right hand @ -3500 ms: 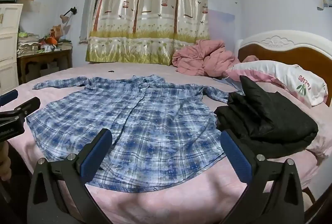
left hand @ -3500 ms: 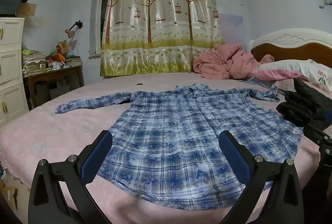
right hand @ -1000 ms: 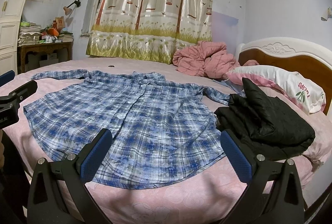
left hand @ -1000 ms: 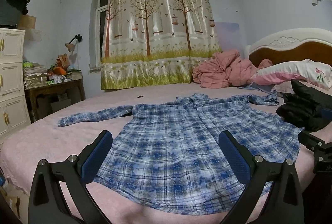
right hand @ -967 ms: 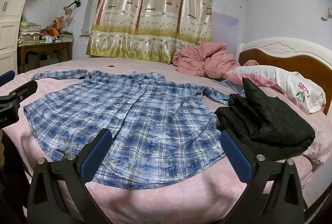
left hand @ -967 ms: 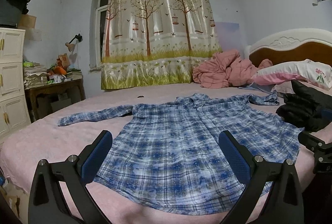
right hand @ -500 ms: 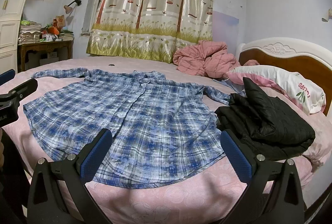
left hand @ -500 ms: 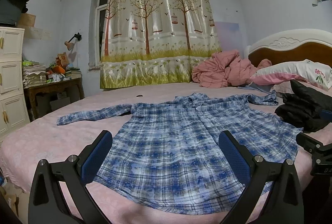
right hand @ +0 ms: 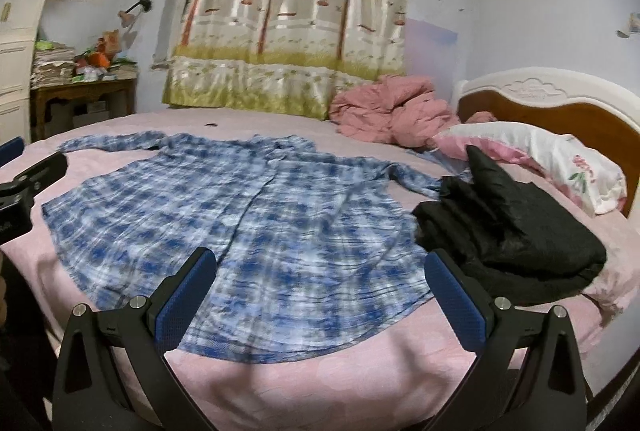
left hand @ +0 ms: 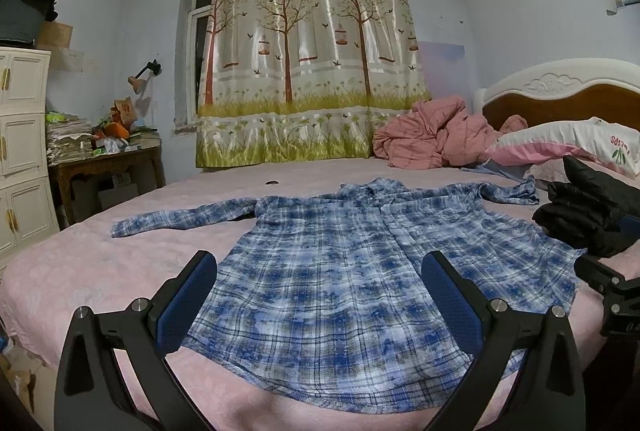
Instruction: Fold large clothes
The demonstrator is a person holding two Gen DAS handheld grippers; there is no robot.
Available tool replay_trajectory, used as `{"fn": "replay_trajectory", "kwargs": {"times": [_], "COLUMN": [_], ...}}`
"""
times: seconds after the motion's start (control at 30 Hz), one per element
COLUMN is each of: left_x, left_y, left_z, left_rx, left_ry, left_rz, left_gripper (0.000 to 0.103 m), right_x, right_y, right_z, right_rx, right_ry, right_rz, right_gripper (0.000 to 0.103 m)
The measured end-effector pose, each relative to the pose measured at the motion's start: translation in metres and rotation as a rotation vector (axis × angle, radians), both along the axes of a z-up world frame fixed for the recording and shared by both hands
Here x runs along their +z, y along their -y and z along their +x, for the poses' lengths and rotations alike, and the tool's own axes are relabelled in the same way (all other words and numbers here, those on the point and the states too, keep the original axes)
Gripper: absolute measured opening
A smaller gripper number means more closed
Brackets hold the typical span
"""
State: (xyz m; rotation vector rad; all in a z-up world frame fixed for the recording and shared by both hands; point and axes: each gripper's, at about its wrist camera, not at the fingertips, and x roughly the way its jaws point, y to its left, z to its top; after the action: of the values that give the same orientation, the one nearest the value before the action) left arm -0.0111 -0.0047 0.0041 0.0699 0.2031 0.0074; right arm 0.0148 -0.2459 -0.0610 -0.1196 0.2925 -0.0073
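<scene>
A blue and white plaid shirt (left hand: 340, 267) (right hand: 248, 223) lies spread flat on the pink bed (left hand: 100, 271), collar at the far side, hem toward me, both sleeves stretched out sideways. My left gripper (left hand: 320, 295) hovers open just short of the hem, nothing between its blue pads. My right gripper (right hand: 320, 295) stands open too, above the hem's right part. The right gripper's finger shows at the right edge of the left wrist view, and the left gripper's finger at the left edge of the right wrist view.
A folded black garment (right hand: 508, 231) lies on the bed right of the shirt, touching its edge. Behind it sit a pillow (right hand: 560, 159), a crumpled pink quilt (left hand: 436, 135) and the headboard (left hand: 560, 95). A cluttered wooden table (left hand: 104, 167) and white cabinet (left hand: 24, 151) stand left.
The right wrist view has swung upward and slightly right, and is now blurred by motion. The left gripper has barely moved. The shirt lies as before.
</scene>
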Motion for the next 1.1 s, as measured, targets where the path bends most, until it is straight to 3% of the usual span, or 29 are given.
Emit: {"fn": "replay_trajectory", "kwargs": {"times": [0.17,0.37,0.8,1.0,1.1], "left_x": [-0.001,0.000,0.007,0.003,-0.010], "left_y": [0.000,0.005,-0.012,-0.014,-0.016], "left_z": [0.001,-0.004,-0.008,-0.003,0.011], "left_rx": [0.003,0.010,-0.011,0.000,0.035], "left_ry": [-0.004,0.004,0.020,-0.008,-0.060], "left_rz": [-0.025,-0.023,-0.084,-0.094,-0.096], "left_gripper": [0.103,0.103,0.103,0.103,0.103], "right_x": [0.002,0.004,0.001,-0.001,-0.006], "right_y": [0.006,0.011,0.002,0.003,0.006], "right_z": [-0.001,0.002,0.006,0.009,0.016], "right_rx": [-0.063,-0.045,-0.042,-0.044,-0.027], "right_ry": [0.019,-0.007,-0.041,-0.055,-0.111], "right_rz": [0.010,0.044,-0.004,0.006,0.035], "right_gripper": [0.103,0.103,0.103,0.103,0.103]}}
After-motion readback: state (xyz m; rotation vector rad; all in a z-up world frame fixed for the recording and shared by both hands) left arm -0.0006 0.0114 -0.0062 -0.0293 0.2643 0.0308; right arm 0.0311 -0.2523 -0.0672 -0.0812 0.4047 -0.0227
